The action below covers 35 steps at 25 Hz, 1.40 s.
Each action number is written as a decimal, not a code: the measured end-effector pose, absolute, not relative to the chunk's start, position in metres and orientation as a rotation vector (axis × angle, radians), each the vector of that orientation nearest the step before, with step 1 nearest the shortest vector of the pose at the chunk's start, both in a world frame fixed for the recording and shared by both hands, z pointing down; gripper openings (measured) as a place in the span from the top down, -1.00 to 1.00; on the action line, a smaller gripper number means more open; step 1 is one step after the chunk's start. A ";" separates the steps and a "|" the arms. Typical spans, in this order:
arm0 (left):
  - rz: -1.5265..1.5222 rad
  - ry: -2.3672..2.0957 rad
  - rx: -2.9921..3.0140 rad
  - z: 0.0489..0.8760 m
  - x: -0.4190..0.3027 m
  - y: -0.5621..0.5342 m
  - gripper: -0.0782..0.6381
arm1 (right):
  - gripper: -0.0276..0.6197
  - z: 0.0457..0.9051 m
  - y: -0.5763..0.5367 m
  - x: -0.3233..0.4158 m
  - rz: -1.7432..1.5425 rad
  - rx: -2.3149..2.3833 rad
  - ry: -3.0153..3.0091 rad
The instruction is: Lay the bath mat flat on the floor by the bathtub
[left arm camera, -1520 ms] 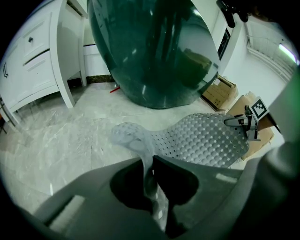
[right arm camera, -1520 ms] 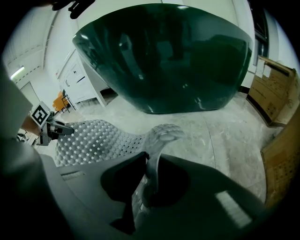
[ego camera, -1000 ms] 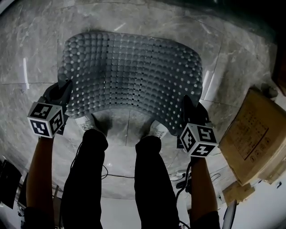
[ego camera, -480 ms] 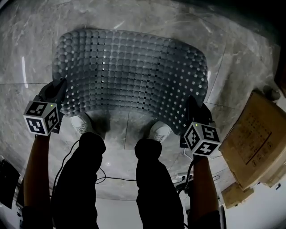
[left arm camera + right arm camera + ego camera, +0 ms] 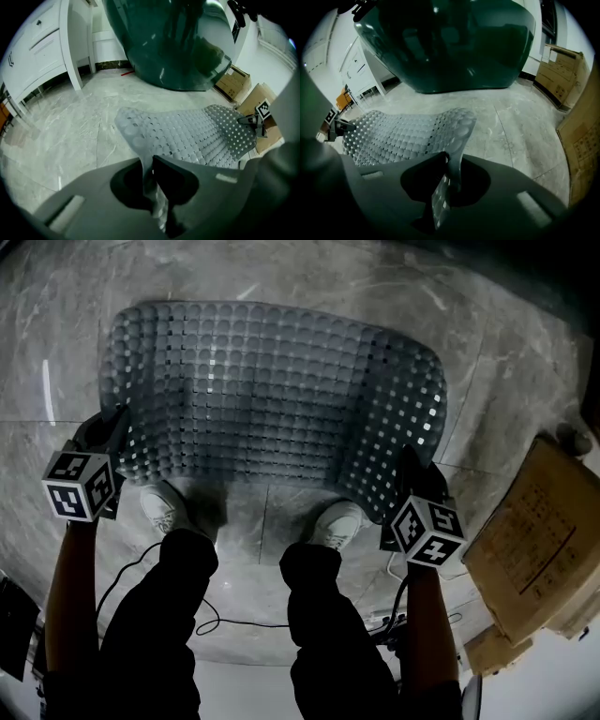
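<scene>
Head view: marble floor (image 5: pixel 281 277) under bath mat (image 5: pixel 272 390)

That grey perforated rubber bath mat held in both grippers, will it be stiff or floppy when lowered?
Probably floppy: the grey perforated rubber bath mat curves up towards the left gripper and right gripper, each shut on a near corner. Likely light for its size, as two corner pinches carry it. Its bumpy surface may grip the marble floor.
</scene>
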<state>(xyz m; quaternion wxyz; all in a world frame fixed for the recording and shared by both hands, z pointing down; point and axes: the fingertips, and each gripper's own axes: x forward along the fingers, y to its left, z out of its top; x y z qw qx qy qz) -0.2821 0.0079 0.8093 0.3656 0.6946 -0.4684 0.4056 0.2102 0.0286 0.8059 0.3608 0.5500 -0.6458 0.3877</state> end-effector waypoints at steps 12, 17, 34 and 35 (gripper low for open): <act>1.089 -1.197 1.762 0.844 -0.301 0.006 0.73 | 0.75 0.839 0.028 0.228 0.994 1.443 -1.605; 1.153 -1.157 1.765 0.856 -0.311 0.004 0.72 | 0.73 0.850 0.028 0.233 0.980 1.434 -1.589; 1.235 -1.166 1.702 0.876 -0.327 0.004 0.51 | 0.57 0.869 0.028 0.249 1.002 1.468 -1.506; 1.237 -1.170 1.691 0.876 -0.329 0.005 0.47 | 0.54 0.869 0.028 0.250 1.006 1.472 -1.500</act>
